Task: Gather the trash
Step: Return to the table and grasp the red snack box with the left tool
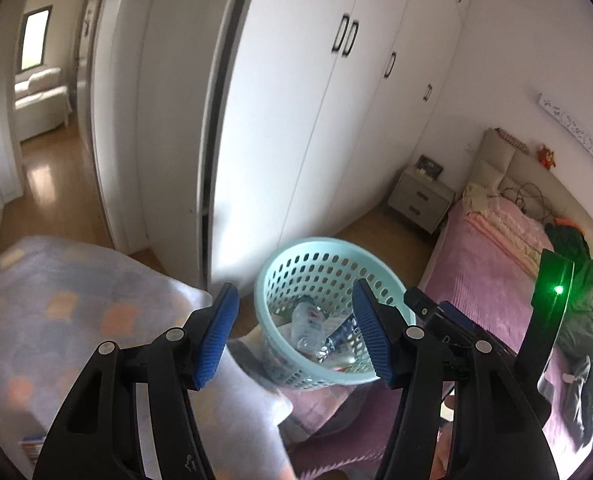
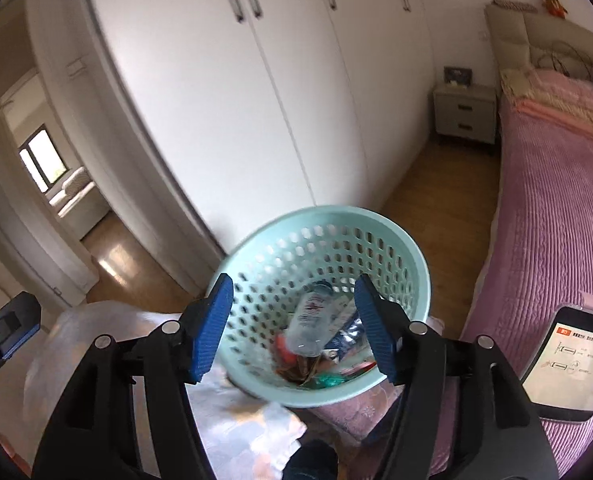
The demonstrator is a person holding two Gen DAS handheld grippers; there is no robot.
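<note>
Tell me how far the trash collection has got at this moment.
Mostly done, it seems: the mint basket already holds a clear plastic bottle, a blue wrapper and other scraps. Nothing is in hand; the left claw and right claw both stand open around empty air. Loose trash elsewhere is not visible, so what is left is unclear.

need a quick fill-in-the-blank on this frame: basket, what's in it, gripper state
1. The perforated basket is pale ____ in colour.
2. Inside it, on top of the wrappers, lies a clear plastic ____.
3. The left gripper and the right gripper both have their jaws ____, with nothing between them.
4. The bed cover beside the basket is ____.

Missing words: blue-green; bottle; open; pink
</note>
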